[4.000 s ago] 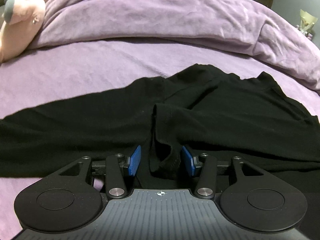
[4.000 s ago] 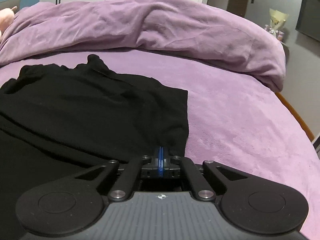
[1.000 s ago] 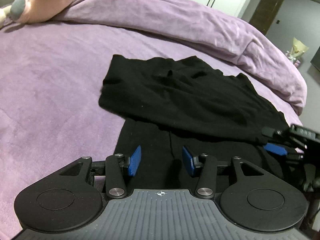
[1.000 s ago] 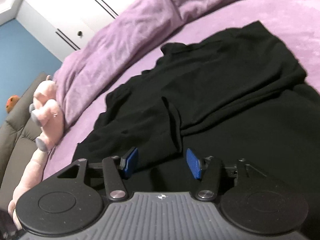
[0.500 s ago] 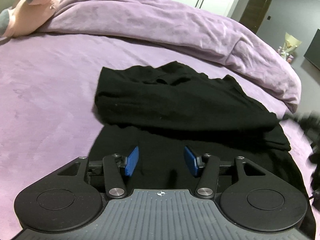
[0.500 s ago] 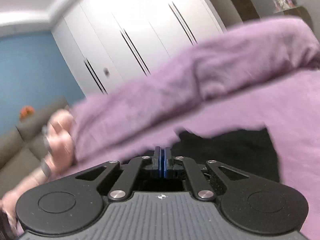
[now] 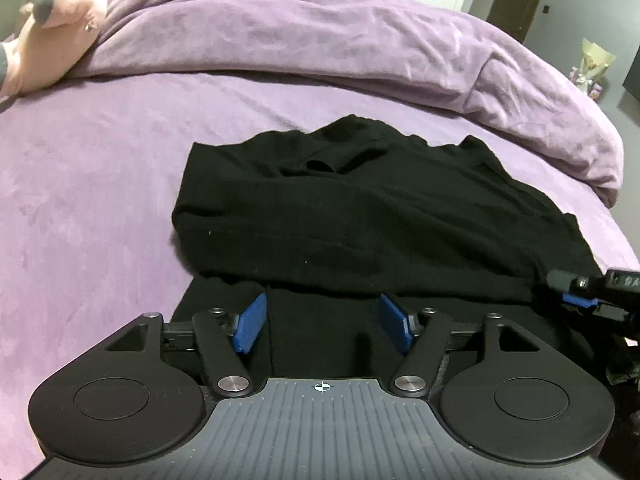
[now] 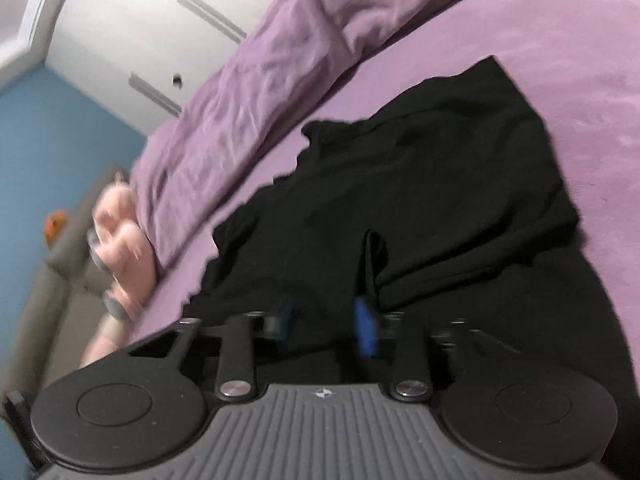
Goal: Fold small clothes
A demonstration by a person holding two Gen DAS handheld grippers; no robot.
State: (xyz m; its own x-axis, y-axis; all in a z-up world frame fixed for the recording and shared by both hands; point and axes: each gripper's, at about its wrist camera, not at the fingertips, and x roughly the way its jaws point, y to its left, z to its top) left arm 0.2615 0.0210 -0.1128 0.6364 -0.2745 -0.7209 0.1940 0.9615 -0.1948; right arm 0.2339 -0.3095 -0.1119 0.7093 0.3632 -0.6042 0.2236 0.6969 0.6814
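L gripper (image 7: 322, 328) low over the black garment (image 7: 380, 216), jaws wide and opening, blue pads apart, only flat cloth under the gap, nothing pinched. R gripper (image 8: 326, 326) w/ jaws opening too, a clear gap between its pads, cloth beneath, not gripped; view blurred. Garment lies part-folded on the purple bed (image 7: 100, 200), upper layer doubled over. Duvet (image 7: 320, 40) bunched at 12 o'clock, pink plush (image 7: 56, 28) at 10.

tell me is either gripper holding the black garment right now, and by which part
Neither holds it. The left gripper stands open above the black garment, its jaws opening, nothing pinched. The right gripper also shows a gap, jaws opening over the cloth.
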